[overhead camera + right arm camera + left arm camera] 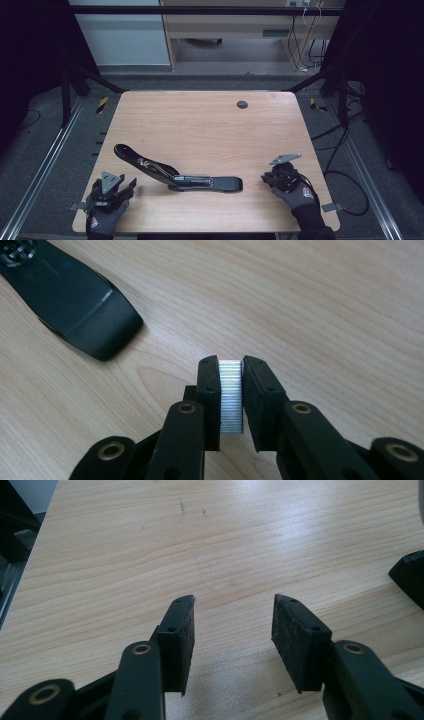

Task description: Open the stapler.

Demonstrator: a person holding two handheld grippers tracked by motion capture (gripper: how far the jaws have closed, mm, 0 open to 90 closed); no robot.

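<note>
Opened stapler (175, 172) laid across near table (210, 120) centre, long axis left-right. Staple strip (231, 395) clamped in right gripper (276, 176), just beside stapler's right end (nearer hand). Left gripper (107, 192) spread, nothing held.

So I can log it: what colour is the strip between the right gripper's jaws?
Silvery, finely ribbed staple strip; right gripper view shows it best.

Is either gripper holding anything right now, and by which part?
Right gripper clamps a staple strip across its flat sides. Left gripper is open, holding nothing.
</note>
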